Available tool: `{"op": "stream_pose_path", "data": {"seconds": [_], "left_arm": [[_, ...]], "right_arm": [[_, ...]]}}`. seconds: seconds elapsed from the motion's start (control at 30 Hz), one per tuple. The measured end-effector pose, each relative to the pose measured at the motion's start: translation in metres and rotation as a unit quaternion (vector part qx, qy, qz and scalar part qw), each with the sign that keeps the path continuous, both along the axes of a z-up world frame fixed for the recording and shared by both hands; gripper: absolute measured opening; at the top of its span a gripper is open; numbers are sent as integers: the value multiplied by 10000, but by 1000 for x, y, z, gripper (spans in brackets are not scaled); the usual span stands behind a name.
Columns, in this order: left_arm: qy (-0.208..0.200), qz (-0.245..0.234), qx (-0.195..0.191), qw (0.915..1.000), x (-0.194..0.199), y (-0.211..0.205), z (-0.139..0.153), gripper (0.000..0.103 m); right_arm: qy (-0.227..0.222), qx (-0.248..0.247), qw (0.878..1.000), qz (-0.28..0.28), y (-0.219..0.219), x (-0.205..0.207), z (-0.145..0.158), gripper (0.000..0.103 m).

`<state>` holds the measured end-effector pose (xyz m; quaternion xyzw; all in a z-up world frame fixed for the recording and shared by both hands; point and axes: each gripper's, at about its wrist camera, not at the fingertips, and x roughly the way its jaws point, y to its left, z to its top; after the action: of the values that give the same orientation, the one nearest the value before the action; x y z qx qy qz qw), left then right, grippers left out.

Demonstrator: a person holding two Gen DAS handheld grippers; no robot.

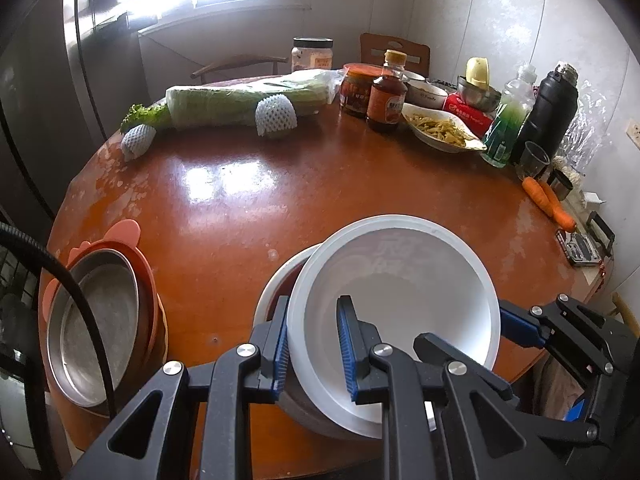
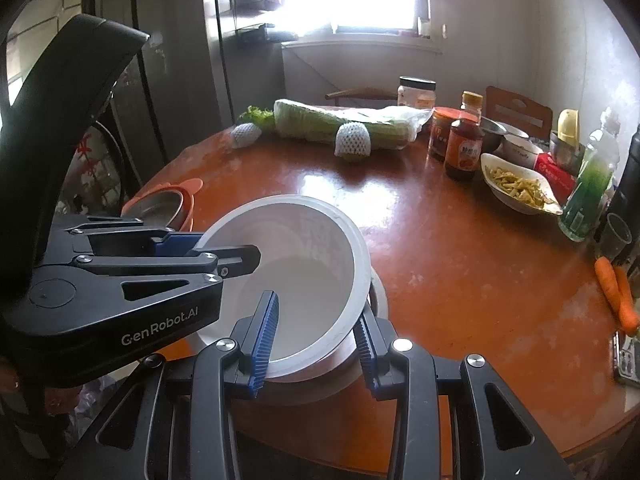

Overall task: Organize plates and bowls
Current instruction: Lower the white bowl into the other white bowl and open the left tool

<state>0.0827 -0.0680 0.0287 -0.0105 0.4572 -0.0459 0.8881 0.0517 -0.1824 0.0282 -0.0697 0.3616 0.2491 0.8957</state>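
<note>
Lowering: both grippers carry one white bowl (image 1: pixel 394 280) down onto a stack near the front edge of the counter (image 1: pixel 248 200).
Step in hand: nesting the white bowl into the dish beneath it, judged from its tilt and its seat on the stack.
Left gripper (image 1: pixel 314 344): narrow, clamped on the bowl's left rim, one pad inside and one outside.
Right gripper (image 2: pixel 316 340): narrow, clamped on the bowl's near right rim, one pad inside the wall and one outside.
Bowl position: tilted, above a white plate (image 1: pixel 272 280) and a grey metal dish (image 1: pixel 308 412); whether it is touching them cannot be told.
Bowl appearance: plain white, deep, thick rolled rim, empty, smooth inside with a faint reflection.
Other stack: orange bowl (image 1: pixel 132 248) with a steel pan (image 1: pixel 96 320) inside, left of the white bowl.
Next move calls for: levelling the bowl, centring it over the stack, then opening both grippers together so it does not tip.
Risk: uneven release could slide the bowl off the metal dish.
</note>
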Motion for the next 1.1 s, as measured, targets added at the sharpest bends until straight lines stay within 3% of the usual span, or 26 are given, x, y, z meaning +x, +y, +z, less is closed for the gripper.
{"op": "stream_pose_path", "data": {"seconds": [0.4, 1.1], "left_arm": [[86, -2, 50, 10000, 3, 1, -11, 22], [160, 13, 129, 9998, 2, 3, -23, 22]], "right_arm": [[147, -58, 9999, 38, 4, 3, -13, 41], [4, -252, 9996, -144, 5, 7, -20, 43]]}}
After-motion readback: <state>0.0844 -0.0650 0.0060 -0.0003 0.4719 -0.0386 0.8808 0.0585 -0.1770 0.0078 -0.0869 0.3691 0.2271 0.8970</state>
